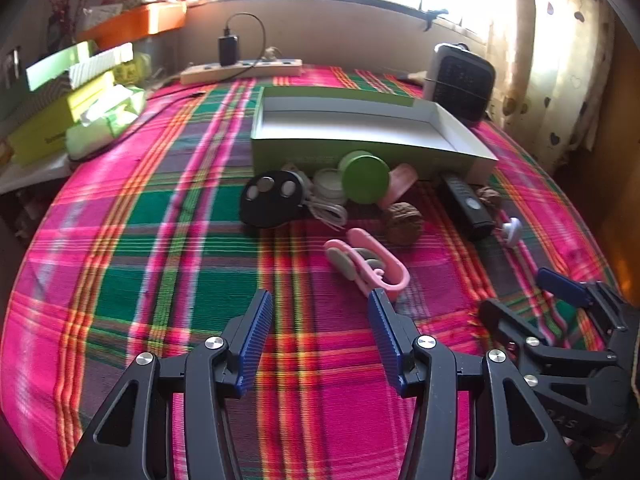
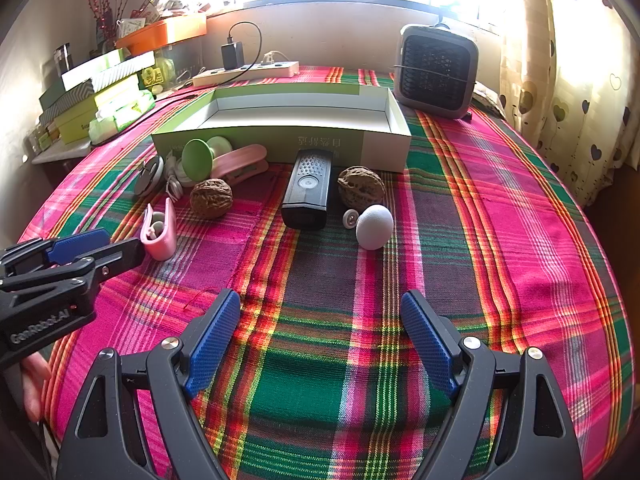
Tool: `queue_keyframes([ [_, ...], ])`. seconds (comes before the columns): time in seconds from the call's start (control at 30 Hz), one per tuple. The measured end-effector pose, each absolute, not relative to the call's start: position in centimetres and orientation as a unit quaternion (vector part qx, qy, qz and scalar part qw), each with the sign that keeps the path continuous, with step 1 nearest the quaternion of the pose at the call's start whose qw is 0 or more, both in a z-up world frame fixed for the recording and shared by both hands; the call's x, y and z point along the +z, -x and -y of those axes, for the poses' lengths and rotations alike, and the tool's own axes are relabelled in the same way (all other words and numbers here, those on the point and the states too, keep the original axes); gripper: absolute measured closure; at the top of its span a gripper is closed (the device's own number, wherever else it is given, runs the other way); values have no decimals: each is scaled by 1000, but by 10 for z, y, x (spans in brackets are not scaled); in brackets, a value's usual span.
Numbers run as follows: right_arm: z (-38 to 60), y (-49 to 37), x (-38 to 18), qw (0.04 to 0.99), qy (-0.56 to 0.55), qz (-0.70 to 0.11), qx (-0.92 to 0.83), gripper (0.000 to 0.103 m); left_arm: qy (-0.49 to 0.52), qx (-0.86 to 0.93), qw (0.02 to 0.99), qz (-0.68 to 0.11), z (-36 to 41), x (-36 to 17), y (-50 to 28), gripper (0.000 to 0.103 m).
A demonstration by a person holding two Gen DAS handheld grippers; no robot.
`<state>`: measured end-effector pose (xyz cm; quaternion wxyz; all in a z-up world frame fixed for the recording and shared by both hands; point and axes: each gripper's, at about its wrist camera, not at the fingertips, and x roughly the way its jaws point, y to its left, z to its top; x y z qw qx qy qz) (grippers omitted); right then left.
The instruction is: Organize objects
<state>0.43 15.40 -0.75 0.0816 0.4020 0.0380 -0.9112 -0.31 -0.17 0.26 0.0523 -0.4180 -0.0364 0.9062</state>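
An open green box (image 2: 280,146) with a white, empty inside lies lengthwise on the plaid cloth. Along its near wall sit a green round lid (image 2: 197,159), a pink clip (image 2: 244,162), two walnuts (image 2: 211,198), and a black remote (image 2: 306,189) pointing at the box. Nearer the camera lie a white egg-shaped ball (image 2: 374,226) beside a small white wheel (image 2: 351,217), and a pink case (image 2: 159,234) standing on edge.
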Motion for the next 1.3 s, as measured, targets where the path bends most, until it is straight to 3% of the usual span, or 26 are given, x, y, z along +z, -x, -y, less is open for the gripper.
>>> queue_keyframes([
  [0.23,-153,-3,-7,82,-402,-38,-911,20,419,903,87,40,-12,10,3,55],
  [1.2,-151,0,-4,94,-408,-38,-907,21,451,892,39,10,5,4,32,55],
  [1.3,-149,1,3,106,-395,-32,-912,26,448,893,34,4,10,4,35,55],
])
